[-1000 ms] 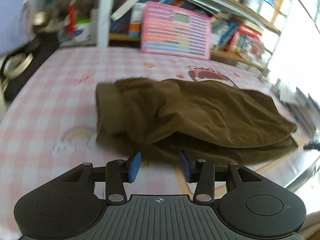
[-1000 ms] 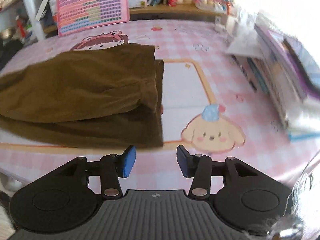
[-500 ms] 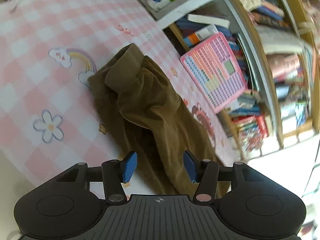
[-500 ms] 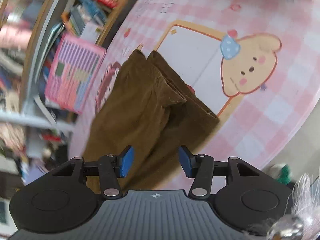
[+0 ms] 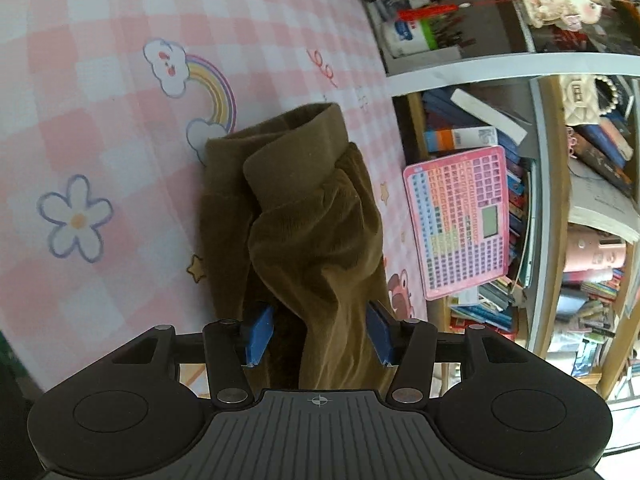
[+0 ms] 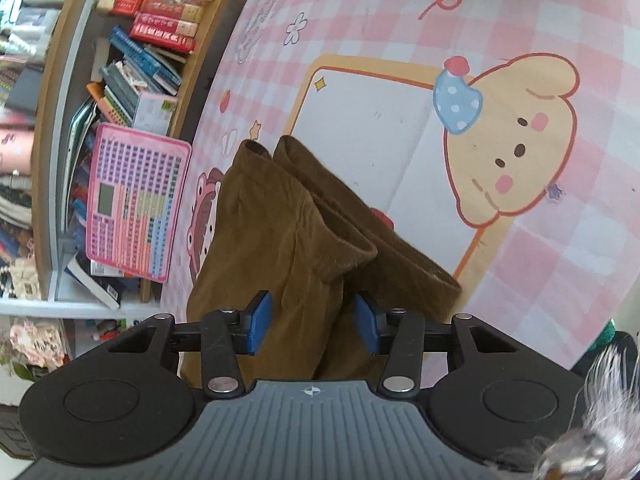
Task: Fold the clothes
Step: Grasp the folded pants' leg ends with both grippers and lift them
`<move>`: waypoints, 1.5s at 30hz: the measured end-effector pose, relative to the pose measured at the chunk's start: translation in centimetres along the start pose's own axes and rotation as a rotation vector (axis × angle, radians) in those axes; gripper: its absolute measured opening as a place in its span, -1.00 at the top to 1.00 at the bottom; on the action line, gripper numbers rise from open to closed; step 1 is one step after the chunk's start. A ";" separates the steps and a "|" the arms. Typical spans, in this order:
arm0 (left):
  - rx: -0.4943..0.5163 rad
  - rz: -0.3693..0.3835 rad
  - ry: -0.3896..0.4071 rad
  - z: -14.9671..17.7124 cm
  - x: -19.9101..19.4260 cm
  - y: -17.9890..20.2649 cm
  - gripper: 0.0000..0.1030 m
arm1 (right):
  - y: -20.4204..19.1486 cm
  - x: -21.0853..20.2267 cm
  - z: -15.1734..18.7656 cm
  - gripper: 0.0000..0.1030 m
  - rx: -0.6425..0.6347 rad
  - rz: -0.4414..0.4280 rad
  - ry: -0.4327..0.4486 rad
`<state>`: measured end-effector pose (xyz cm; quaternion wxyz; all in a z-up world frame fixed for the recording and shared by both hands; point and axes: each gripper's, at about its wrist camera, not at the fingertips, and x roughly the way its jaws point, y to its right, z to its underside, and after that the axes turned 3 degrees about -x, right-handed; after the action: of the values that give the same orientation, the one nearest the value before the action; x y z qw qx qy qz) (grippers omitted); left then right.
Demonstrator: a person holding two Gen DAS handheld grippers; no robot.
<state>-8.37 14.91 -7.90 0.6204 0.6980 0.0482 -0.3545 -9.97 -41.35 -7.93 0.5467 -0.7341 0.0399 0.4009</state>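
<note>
Brown corduroy trousers (image 5: 312, 224) lie folded lengthwise on the pink checked table cover (image 5: 100, 128). Their thick waistband end (image 5: 296, 148) points away in the left wrist view. My left gripper (image 5: 319, 334) is open, and a raised fold of the cloth runs between its blue pads (image 5: 258, 334). In the right wrist view the two leg cuffs (image 6: 340, 248) lie stacked on the cover's cartoon dog print (image 6: 512, 144). There my right gripper (image 6: 312, 322) is open too, with the upper trouser leg (image 6: 272, 240) passing between its pads (image 6: 366, 322).
A bookshelf (image 5: 540, 208) packed with books runs along the table's far side, with a pink toy tablet (image 5: 460, 236) leaning on it; the tablet (image 6: 136, 200) also shows in the right wrist view. A white tub (image 5: 404, 38) stands on the shelf. The table edge (image 6: 540, 340) curves close beside the right gripper.
Both grippers have swung round and closed in on the trousers from opposite ends. The cloth now lies between each pair of open fingers, where it lay ahead of them before.
</note>
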 end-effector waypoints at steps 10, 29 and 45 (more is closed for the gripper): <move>0.058 0.031 0.097 -1.2 1.0 3.3 0.96 | -2.8 0.9 -1.8 0.94 -0.055 -0.010 0.036; 0.158 0.001 -0.002 -0.6 -0.5 -0.4 0.95 | 2.4 -1.2 2.2 0.93 -0.081 0.128 0.002; 0.244 0.128 0.023 -1.2 0.1 4.1 0.97 | -4.6 -2.6 -0.2 0.93 -0.243 0.027 0.101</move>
<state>-5.68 14.97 -4.56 0.5517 0.7737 -0.0327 -0.3096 -9.32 -40.63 -2.74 0.4455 -0.8135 0.0285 0.3728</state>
